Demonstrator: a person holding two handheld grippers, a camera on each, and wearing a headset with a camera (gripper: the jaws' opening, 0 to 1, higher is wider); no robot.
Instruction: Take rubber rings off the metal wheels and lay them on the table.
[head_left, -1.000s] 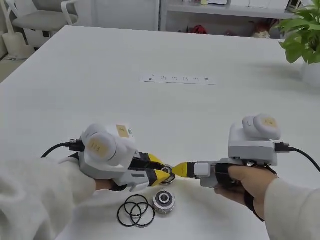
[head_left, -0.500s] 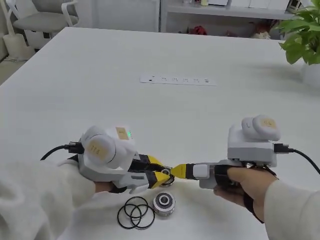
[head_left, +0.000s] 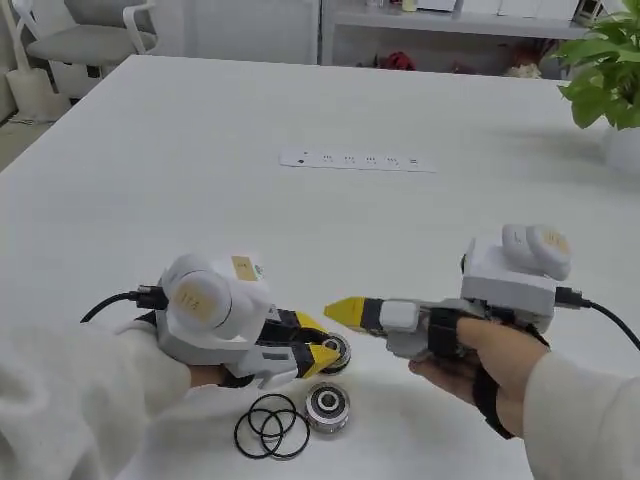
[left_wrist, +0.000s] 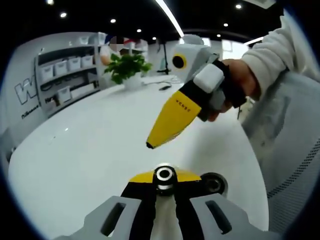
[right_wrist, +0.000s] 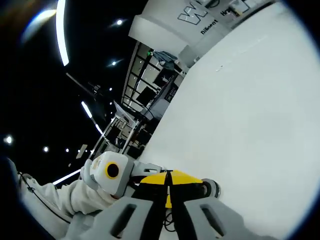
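A few rings (head_left: 272, 424) already lie on the table (head_left: 250, 220) just left of the loose wheel (head_left: 327, 402), so I'd say a good part of the job is done. Just beyond that wheel the left gripper (head_left: 322, 353) is clamped on a second wheel (head_left: 338, 350); whether it wears a ring I can't make out. Up and right of the loose wheel the right gripper (head_left: 330, 310) hangs with jaws pressed together, and I can't tell if a ring is nipped there.
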